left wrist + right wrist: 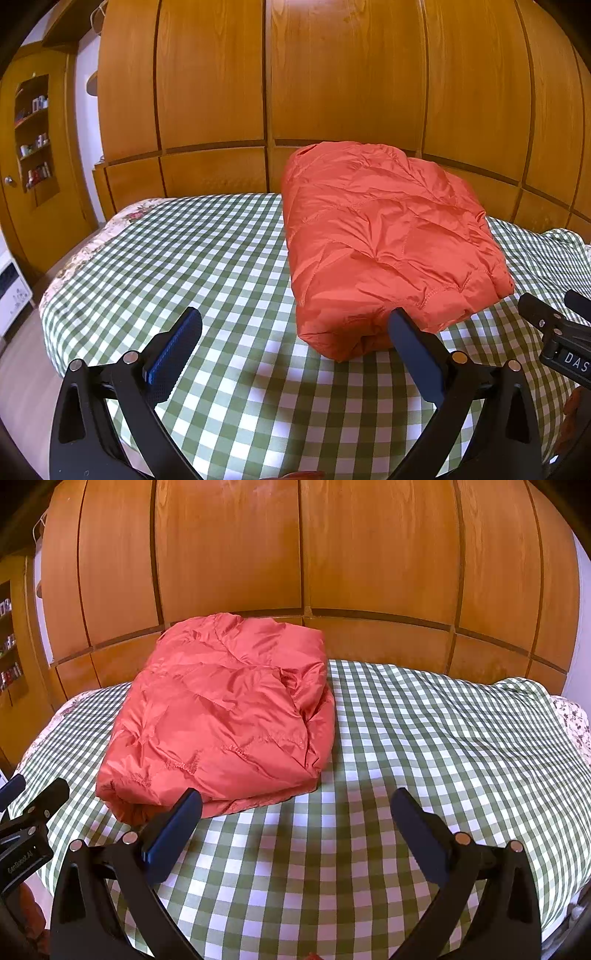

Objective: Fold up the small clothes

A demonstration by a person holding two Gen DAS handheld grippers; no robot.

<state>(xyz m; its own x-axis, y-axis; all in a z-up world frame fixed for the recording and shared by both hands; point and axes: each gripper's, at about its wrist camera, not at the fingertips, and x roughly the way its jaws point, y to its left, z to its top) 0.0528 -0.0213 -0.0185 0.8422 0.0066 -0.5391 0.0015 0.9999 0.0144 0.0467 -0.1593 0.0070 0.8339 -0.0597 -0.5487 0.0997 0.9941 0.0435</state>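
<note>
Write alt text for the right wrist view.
A puffy orange quilted jacket, folded into a bundle, lies on a green-and-white checked bedspread before tall wooden wardrobe doors. The open right hand-held gripper hangs low in front, holding nothing, its left finger just before the jacket's near edge.

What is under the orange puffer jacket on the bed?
The folded orange puffer jacket lies directly on a green and white checked cloth covering the bed. Whether anything sits between jacket and cloth cannot be seen, since the jacket covers that patch.
</note>
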